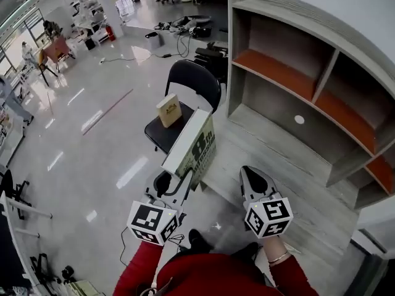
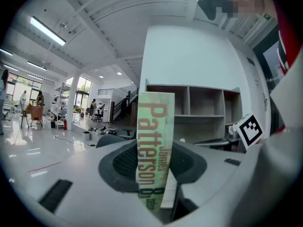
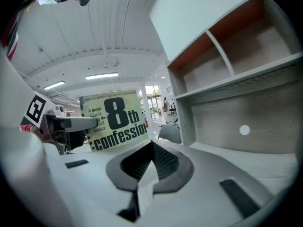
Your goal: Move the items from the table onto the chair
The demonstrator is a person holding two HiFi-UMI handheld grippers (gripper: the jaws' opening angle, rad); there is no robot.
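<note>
My left gripper (image 1: 179,179) is shut on a green paperback book (image 1: 192,145) and holds it up by its lower end, over the table's left edge. In the left gripper view the book's spine (image 2: 154,145) stands upright between the jaws (image 2: 154,163). Beyond it is a black chair (image 1: 188,82) with a small tan box (image 1: 168,110) upright on its seat. My right gripper (image 1: 255,182) hangs over the grey table (image 1: 290,184) to the book's right, shut and with nothing in it. In the right gripper view its jaws (image 3: 150,157) meet, and the book's cover (image 3: 116,119) shows beyond them.
A grey shelf unit with orange boards (image 1: 308,85) rises from the back of the table. Shiny white floor (image 1: 92,147) lies left of the chair. Cables and office chairs (image 1: 185,26) are behind it, and people stand at desks far off at the left (image 1: 37,54).
</note>
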